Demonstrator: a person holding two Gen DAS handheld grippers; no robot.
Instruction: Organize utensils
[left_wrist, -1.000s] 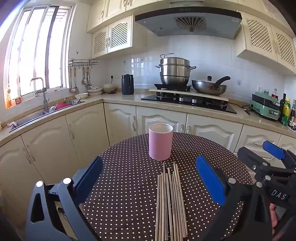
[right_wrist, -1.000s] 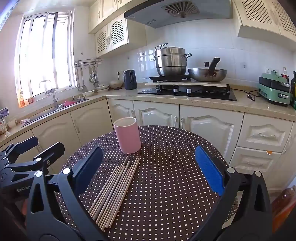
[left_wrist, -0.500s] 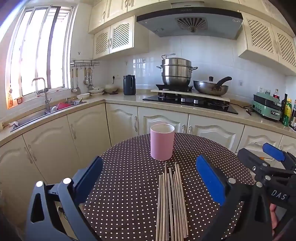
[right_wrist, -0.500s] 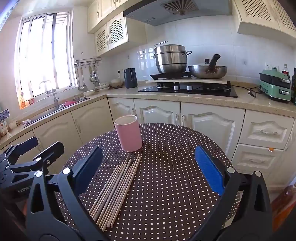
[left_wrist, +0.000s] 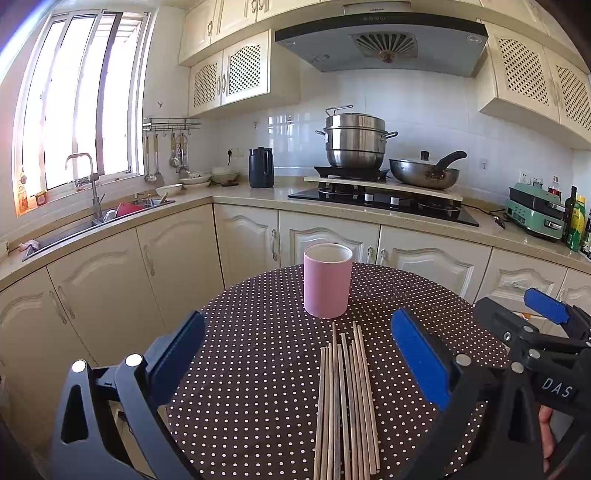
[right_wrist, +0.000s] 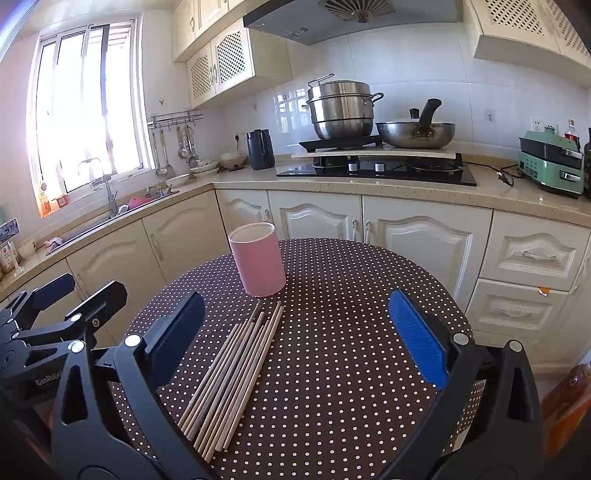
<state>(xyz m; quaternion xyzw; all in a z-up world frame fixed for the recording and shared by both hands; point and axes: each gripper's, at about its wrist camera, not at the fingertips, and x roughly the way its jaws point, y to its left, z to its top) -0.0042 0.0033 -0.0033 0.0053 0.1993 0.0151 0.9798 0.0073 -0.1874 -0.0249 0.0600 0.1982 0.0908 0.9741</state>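
Several wooden chopsticks (left_wrist: 345, 402) lie side by side on a round table with a brown polka-dot cloth (left_wrist: 258, 332). An empty pink cylindrical holder (left_wrist: 327, 280) stands upright just beyond their far tips. My left gripper (left_wrist: 295, 354) is open and empty, hovering above the near ends of the chopsticks. In the right wrist view the chopsticks (right_wrist: 232, 376) lie left of centre and the holder (right_wrist: 257, 258) stands behind them. My right gripper (right_wrist: 295, 332) is open and empty, above the table to the right of the chopsticks.
White kitchen cabinets (left_wrist: 325, 240) and a countertop ring the table at the back. A stove (left_wrist: 384, 199) carries a steel pot and a pan. A sink (left_wrist: 103, 218) is at the left. A green appliance (right_wrist: 550, 162) stands at the right.
Both grippers have risen and tilted slightly; the table and holder sit a little lower in both views. Nothing was grasped; chopsticks and holder have not moved.
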